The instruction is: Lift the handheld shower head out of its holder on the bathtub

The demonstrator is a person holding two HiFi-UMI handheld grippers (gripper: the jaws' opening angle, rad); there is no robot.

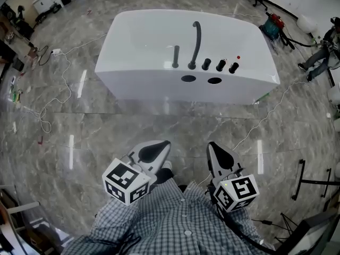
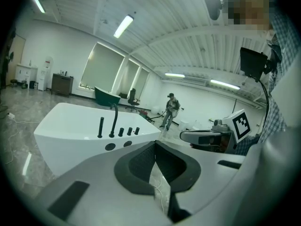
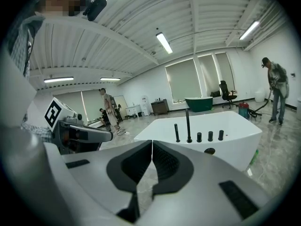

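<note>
The white bathtub (image 1: pixel 138 36) stands on the marble floor ahead of me. On its near ledge the handheld shower head (image 1: pixel 175 56) is a black upright rod in its holder, left of the curved black spout (image 1: pixel 196 41) and three black knobs (image 1: pixel 220 65). My left gripper (image 1: pixel 162 145) and right gripper (image 1: pixel 212 146) are both shut and empty, side by side well short of the tub. In the left gripper view the shower head (image 2: pixel 100 127) stands beyond the left gripper (image 2: pixel 155 144). In the right gripper view the shower head (image 3: pixel 177 132) is far past the right gripper (image 3: pixel 152 142).
White cables (image 1: pixel 58 84) trail over the floor left of the tub, and another cable (image 1: pixel 260 121) runs to its right. A black stand (image 1: pixel 313 182) is at the right. A person (image 1: pixel 321 54) works at the far right. A green tub (image 3: pixel 202 102) stands by the far windows.
</note>
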